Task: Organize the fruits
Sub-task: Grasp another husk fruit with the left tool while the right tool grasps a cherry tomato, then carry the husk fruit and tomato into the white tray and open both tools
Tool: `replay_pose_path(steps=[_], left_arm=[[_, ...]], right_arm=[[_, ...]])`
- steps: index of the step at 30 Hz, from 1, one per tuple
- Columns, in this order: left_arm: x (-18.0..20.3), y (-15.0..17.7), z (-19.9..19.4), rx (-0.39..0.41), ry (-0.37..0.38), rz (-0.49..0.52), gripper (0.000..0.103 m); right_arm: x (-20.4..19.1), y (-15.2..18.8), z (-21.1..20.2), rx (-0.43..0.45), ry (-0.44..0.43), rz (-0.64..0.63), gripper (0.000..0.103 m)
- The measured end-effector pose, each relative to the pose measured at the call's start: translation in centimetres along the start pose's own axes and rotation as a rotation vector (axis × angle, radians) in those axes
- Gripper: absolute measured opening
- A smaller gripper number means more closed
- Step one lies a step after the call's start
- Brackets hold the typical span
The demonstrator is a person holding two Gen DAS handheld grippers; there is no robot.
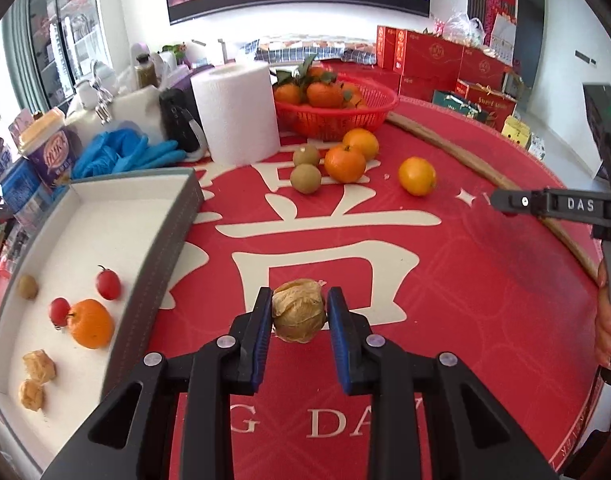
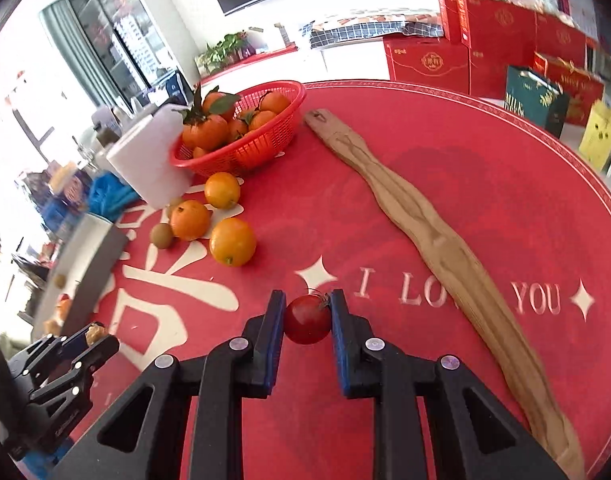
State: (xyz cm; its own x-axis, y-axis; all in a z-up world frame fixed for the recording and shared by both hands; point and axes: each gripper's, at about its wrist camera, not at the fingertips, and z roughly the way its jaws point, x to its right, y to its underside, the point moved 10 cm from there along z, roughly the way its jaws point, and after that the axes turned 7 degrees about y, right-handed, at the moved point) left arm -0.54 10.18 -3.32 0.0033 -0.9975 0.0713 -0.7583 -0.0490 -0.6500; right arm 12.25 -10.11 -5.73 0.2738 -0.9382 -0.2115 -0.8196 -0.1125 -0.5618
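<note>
From your left wrist view, your left gripper (image 1: 298, 311) is clamped on a papery husked fruit (image 1: 298, 312), both blue pads touching its sides above the red tablecloth (image 1: 465, 280). The grey-walled tray (image 1: 161, 248) lies just to its left, its near wall close beside your left finger; inside sit an orange (image 1: 91, 323), two cherry tomatoes (image 1: 108, 284), a small brown fruit (image 1: 27, 287) and two husked fruits (image 1: 39, 366). Ahead, bare cloth stretches to a loose cluster of oranges and kiwis (image 1: 337, 160), with the paper roll (image 1: 235, 112) and red basket (image 1: 337, 108) behind. Your right gripper (image 1: 505, 201) enters from the right edge.

From your right wrist view, your right gripper (image 2: 307, 318) holds a cherry tomato (image 2: 307, 319) narrowly between its pads. A long wooden board (image 2: 433, 224) runs diagonally to the right, near your right finger. Loose oranges (image 2: 232, 241) lie ahead left, well apart. The table's rim curves at the far right, red gift boxes (image 2: 485, 44) beyond.
</note>
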Motion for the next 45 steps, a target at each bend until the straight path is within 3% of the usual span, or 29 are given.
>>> replay_pose_path(steps=[8, 15, 24, 31, 45], left_arm=[[-1.3, 0.3, -2.6, 0.035, -0.005, -0.013, 0.03], [-3.5, 0.5, -4.6, 0.071, -0.032, -0.044, 0.03], [-6.8, 1.0, -6.6, 0.106, -0.058, -0.094, 0.03], [-9.5, 1.5, -8.0, 0.137, -0.079, -0.128, 0.03], [-16.6, 3.5, -9.0, 0.162, -0.136, -0.241, 0.03]], right_arm=[[-1.1, 1.0, -1.6, -0.004, -0.033, 0.009, 0.023], [-3.2, 1.2, -1.9, -0.043, -0.117, 0.042, 0.023], [-6.7, 0.7, -2.7, -0.045, -0.111, -0.011, 0.023], [-11.4, 0.9, -2.5, -0.057, -0.12, -0.084, 0.023], [-24.8, 1.6, -0.8, -0.094, -0.19, -0.279, 0.023]])
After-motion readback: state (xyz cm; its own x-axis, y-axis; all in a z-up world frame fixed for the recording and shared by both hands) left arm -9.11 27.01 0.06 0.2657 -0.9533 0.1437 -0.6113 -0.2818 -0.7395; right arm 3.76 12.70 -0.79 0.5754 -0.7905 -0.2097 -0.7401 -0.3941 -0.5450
